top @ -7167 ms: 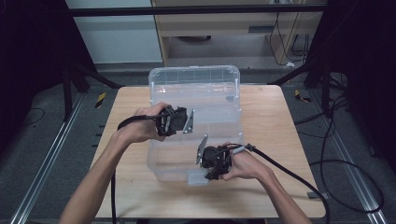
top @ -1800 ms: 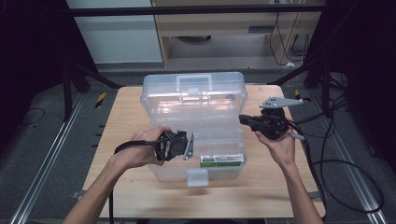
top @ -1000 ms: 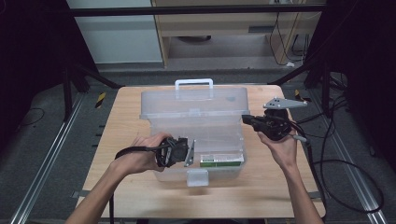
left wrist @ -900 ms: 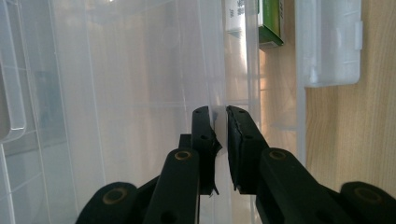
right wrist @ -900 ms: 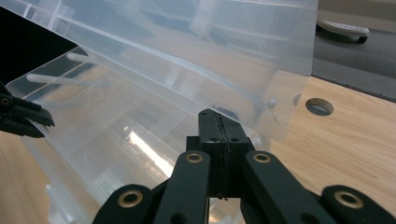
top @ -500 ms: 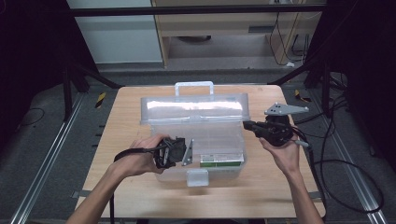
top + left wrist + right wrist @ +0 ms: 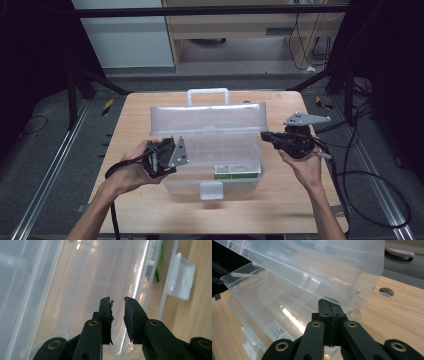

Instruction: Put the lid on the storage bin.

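Note:
A clear plastic storage box sits mid-table with its lid raised, handle at the far side. A green-labelled item lies in the base near the front. My left gripper hovers at the box's left front corner. Its jaws have just been opening; they stand slightly apart over the clear rim, pads pressing on nothing. My right gripper is shut, its tips against the lower edge of the lid at its right end.
The box's white front latch hangs open toward the near table edge, also in the left gripper view. Bare wooden tabletop surrounds the box; a round hole marks it to the right. Cables trail off the right side.
The lid has swung further up and back. My left gripper has drawn away to the left from the box front, with its jaws parted. The right gripper stays at the lid's right end.

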Motion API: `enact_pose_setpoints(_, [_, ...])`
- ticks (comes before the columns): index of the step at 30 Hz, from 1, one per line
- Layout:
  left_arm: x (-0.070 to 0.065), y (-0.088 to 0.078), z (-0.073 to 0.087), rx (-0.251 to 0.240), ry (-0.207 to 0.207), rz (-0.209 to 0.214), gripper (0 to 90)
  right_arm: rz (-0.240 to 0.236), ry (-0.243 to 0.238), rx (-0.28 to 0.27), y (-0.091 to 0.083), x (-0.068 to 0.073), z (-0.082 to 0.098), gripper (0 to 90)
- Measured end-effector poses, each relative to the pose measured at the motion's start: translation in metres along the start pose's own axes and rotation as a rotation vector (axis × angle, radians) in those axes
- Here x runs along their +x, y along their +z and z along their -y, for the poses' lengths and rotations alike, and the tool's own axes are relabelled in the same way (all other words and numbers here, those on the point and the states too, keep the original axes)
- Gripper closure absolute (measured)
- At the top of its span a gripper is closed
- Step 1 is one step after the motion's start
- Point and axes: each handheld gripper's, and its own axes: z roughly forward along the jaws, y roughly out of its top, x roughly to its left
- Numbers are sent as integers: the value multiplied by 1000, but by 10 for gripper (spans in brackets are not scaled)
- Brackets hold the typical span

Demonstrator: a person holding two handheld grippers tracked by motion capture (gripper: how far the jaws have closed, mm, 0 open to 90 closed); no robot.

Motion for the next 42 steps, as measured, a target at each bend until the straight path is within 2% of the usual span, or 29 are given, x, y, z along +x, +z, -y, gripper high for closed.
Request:
enact_pose_setpoints(8, [5, -5, 40, -60, -185, -39, 795, -1, -2, 4, -1, 1, 1, 900])
enact_pose_setpoints(11, [9, -8, 55, -102, -258, -55, 817, -2, -1, 6, -1, 1, 1, 900])
enact_pose_setpoints(21, [19, -8, 86, -198, -484, -145, 880, -4, -7, 11, -1, 3, 4, 900])
enact_pose_setpoints(28, [17, -4, 93, -248, -557, -161, 886, 2, -19, 24, -2, 5, 7, 900])
enact_pose_setpoints(36, [16, 0, 94, -257, -592, -163, 889, -6, -7, 42, 1, 4, 16, 900])
enact_pose_setpoints(42, [12, 4, 96, -256, -599, -155, 890, -4, 6, 50, 2, 1, 24, 900])
